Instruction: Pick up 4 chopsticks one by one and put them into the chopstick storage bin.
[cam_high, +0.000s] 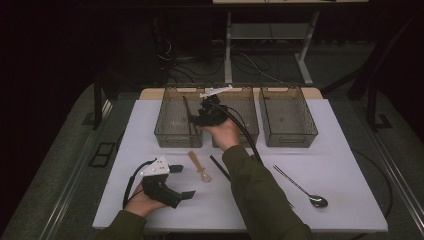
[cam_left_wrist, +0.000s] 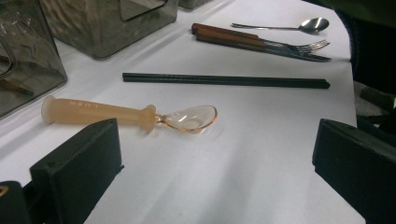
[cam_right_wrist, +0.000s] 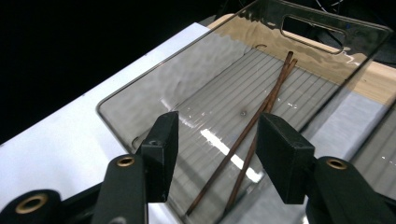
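Dark room, white table (cam_high: 150, 125) with three clear grey bins along its far edge. Over the left bin (cam_high: 170, 131): right gripper (cam_high: 200, 118), jaws spread apart and holding nothing. Beneath them, inside that bin, two thin brown chopsticks (cam_right_wrist: 254, 130) lying side by side along the ribbed floor, upper ends against the far wall. Low at the near left of the table: left gripper (cam_high: 184, 181), jaws wide apart, empty too. Just ahead of it, an orange plastic spoon (cam_left_wrist: 130, 114) flat on the table, then a black chopstick (cam_left_wrist: 224, 80), farther off a fork (cam_left_wrist: 261, 42) and a metal spoon (cam_left_wrist: 299, 25).
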